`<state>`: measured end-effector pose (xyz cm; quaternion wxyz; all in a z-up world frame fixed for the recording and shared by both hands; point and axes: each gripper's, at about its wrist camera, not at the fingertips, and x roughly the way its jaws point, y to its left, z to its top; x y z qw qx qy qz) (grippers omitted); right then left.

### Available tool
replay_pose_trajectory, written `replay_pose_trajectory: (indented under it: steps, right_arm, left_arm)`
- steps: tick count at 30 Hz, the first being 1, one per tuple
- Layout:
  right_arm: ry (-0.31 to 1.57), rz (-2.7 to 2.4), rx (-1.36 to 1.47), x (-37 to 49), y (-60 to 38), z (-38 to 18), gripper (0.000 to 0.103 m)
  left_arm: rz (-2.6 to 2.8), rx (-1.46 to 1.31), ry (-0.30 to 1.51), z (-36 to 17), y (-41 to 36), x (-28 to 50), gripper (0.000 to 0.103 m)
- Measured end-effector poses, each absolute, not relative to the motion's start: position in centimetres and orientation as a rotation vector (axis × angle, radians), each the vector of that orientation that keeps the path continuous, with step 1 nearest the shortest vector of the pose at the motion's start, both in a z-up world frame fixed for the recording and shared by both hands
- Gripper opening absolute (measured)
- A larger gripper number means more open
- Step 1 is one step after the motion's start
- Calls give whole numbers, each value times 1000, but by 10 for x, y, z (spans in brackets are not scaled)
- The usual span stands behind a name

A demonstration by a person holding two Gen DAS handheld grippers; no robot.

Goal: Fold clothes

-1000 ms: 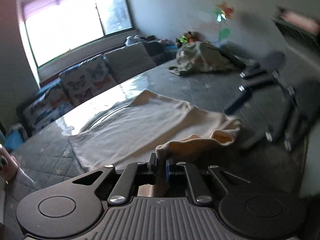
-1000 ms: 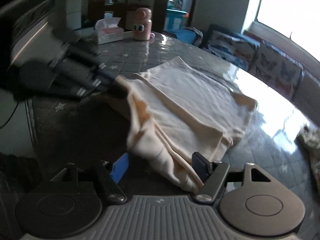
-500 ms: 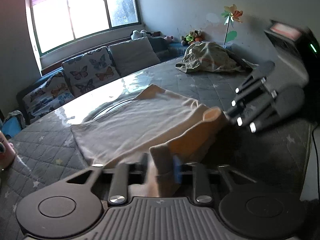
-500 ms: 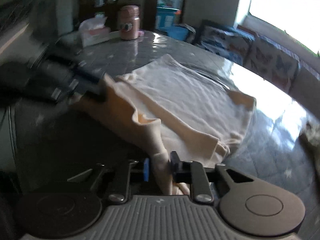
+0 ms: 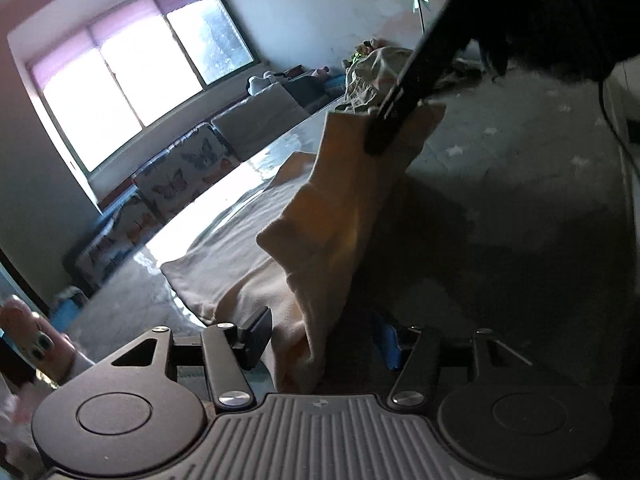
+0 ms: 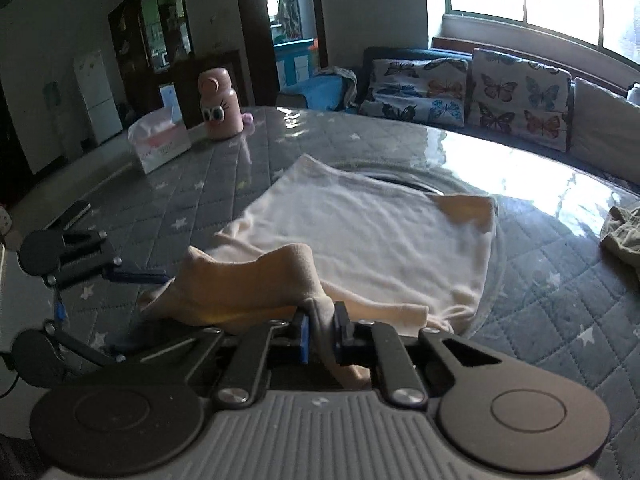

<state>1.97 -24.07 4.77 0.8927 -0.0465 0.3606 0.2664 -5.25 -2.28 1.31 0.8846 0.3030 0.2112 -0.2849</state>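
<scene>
A cream garment (image 6: 360, 236) lies spread on the grey quilted table (image 6: 224, 176), with its near edge lifted off the surface. My right gripper (image 6: 320, 328) is shut on a fold of that near edge. In the left wrist view the right gripper (image 5: 380, 136) holds a cloth flap (image 5: 352, 200) up in the air. My left gripper (image 5: 324, 336) is open; the hanging cloth passes loosely between its spread fingers. From the right wrist view the left gripper (image 6: 142, 316) sits at the garment's left end, jaws apart.
A pink bottle (image 6: 220, 108) and a tissue box (image 6: 160, 144) stand at the table's far left. An olive garment pile (image 6: 624, 236) lies at the right edge. A sofa with butterfly cushions (image 6: 480, 92) runs under the window.
My left gripper was shut on the garment's edge and has now opened. My right gripper shut on the edge about half a second ago and has raised the flap.
</scene>
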Motion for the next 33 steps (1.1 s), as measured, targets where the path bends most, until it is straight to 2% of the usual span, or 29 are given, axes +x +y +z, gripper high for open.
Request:
replay_pose_trajectory:
  steps: [1, 3, 6, 8, 24, 33]
  right_arm:
    - [744, 550, -93, 19, -241, 48, 10]
    - [736, 542, -85, 19, -242, 49, 10]
    - [722, 530, -70, 17, -243, 49, 9]
    - [704, 524, -62, 13, -244, 49, 8]
    - [632, 627, -10, -74, -248, 88, 6]
    - [687, 567, 36, 11, -246, 86, 5]
  left_arm:
    - [-589, 647, 432, 11, -23, -55, 52]
    - [-579, 666, 424, 8, -22, -55, 30]
    - [-575, 665, 412, 12, -19, -50, 16]
    - [-577, 671, 392, 17, -16, -52, 13]
    - [-669, 424, 474, 90, 39, -113, 11]
    - [-568, 316, 531, 98, 34, -15, 11]
